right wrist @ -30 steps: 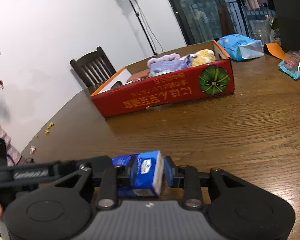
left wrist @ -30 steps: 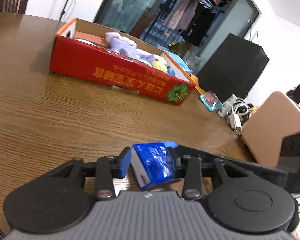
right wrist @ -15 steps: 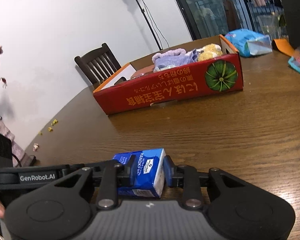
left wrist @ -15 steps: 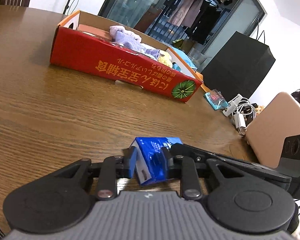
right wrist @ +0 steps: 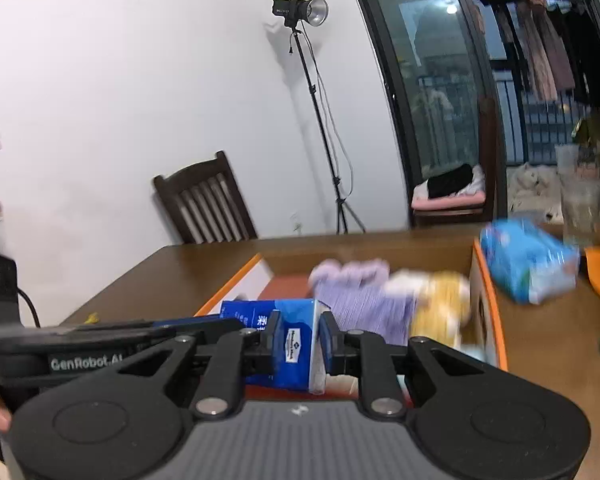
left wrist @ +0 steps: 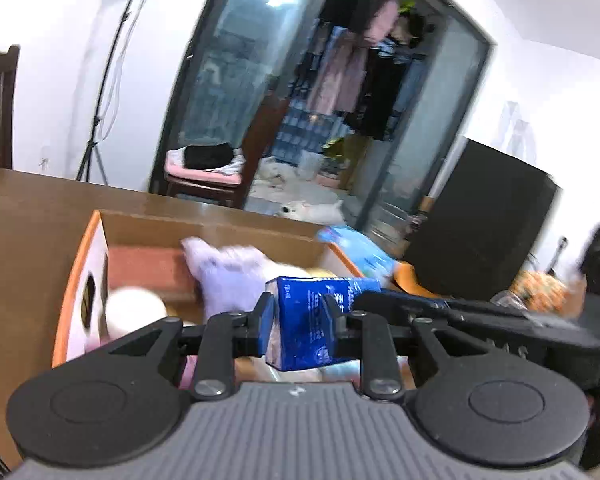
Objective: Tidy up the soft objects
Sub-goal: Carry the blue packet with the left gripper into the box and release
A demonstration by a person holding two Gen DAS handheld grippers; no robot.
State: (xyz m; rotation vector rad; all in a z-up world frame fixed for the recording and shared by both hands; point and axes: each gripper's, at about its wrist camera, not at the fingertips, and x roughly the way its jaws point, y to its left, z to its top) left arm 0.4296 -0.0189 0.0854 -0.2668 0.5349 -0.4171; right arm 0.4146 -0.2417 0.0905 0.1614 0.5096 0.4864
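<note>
A blue tissue pack (left wrist: pixel 300 312) (right wrist: pixel 296 340) hangs over the open cardboard box (left wrist: pixel 80 280) (right wrist: pixel 488 312), gripped from both ends. My left gripper (left wrist: pixel 298 316) is shut on one end. My right gripper (right wrist: pixel 301 340) has its pads on the other end, and its jaws are closing further on it. Each view shows the other gripper's black body reaching in from the side. Inside the box lie a purple soft toy (left wrist: pixel 228 276) (right wrist: pixel 360 296), a yellow plush (right wrist: pixel 440 304) and a white roll (left wrist: pixel 134 308).
The box sits on a brown wooden table (right wrist: pixel 180 264). A light blue packet (right wrist: pixel 528 260) lies just beyond the box's right end. A dark wooden chair (right wrist: pixel 208 204) and a lamp on a stand (right wrist: pixel 300 12) are behind the table. A black bag (left wrist: pixel 480 220) stands at the far right.
Both grippers rose off the table with the blue pack between them and carried it forward until it hangs over the box. The box now fills the lower middle of both views.
</note>
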